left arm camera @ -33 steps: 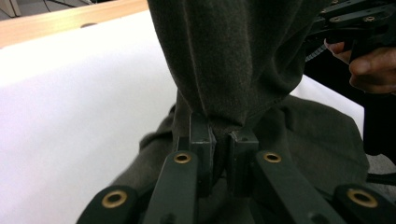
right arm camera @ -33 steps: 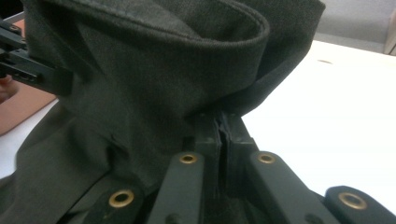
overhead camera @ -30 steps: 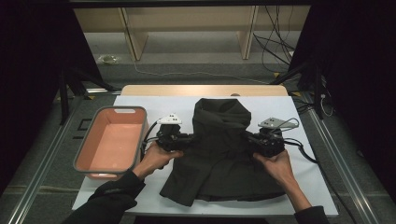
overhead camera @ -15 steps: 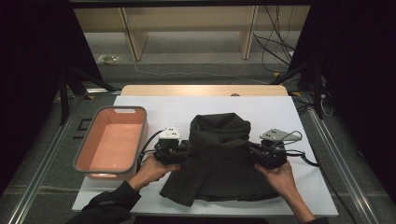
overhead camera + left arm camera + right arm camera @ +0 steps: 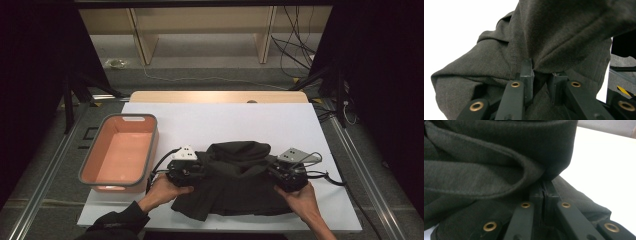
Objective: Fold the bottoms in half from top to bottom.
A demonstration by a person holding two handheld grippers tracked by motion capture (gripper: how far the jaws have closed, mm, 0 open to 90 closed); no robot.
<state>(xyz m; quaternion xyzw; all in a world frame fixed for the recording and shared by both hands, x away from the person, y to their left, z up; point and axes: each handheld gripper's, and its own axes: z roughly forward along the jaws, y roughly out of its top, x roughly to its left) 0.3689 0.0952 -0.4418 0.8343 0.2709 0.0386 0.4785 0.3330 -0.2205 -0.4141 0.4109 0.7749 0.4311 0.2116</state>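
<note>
Now the garment (image 5: 235,182) is lying crosswise between both grippers, right fingers (image 5: 543,195) pinching its fold, left fingers (image 5: 527,75) just parting around the cloth.

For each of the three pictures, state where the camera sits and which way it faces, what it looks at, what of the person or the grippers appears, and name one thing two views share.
High view: fixed above the person's side, looking forward and down at the white table, the orange tub and the dark garment; both forearms, the left gripper and the right gripper show.
Left gripper view: rides on the left gripper, facing along its parted jaws into the cloth, which they have just been opening on.
Right gripper view: rides on the right gripper, whose jaws pinch a fold.
Shared: the garment appears in all three.
</note>
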